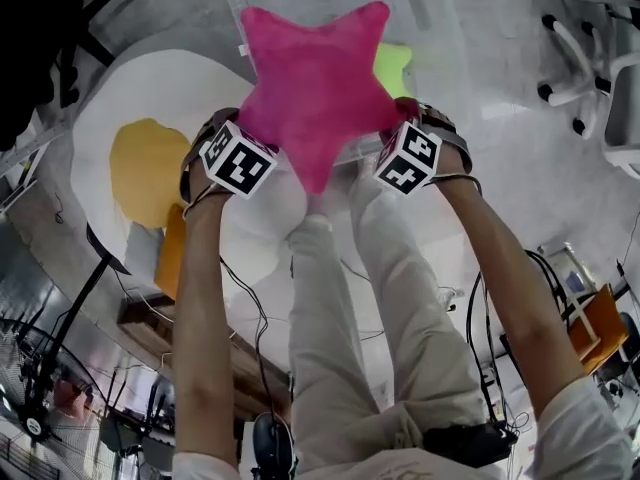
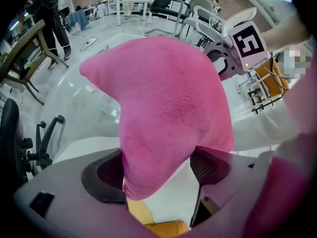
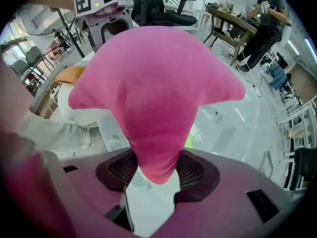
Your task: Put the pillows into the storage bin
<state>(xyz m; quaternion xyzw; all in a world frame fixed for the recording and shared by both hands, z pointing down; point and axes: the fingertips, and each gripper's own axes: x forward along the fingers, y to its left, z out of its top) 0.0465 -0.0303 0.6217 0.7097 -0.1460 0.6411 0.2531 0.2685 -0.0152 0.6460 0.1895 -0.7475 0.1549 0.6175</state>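
You hold the pink star pillow point(image 1: 318, 83) on two opposite arms. The left gripper point(image 1: 232, 128) is clamped on one side arm and the right gripper point(image 1: 405, 123) on the other, with plush squeezed between the pads in both gripper views. The two-point hold appears intended to keep the soft, floppy cushion spread flat and level rather than drooping from one corner. The pillow hangs above the clear storage bin point(image 1: 430, 8), partly covering its opening and not yet inside it. A green pillow point(image 1: 393, 65) shows at the star's edge, apparently already in the bin. A fried-egg pillow point(image 1: 160, 158) lies on the floor beside the bin, outstanding. Assessment: lower before release, so that the star's arms clear the rim.
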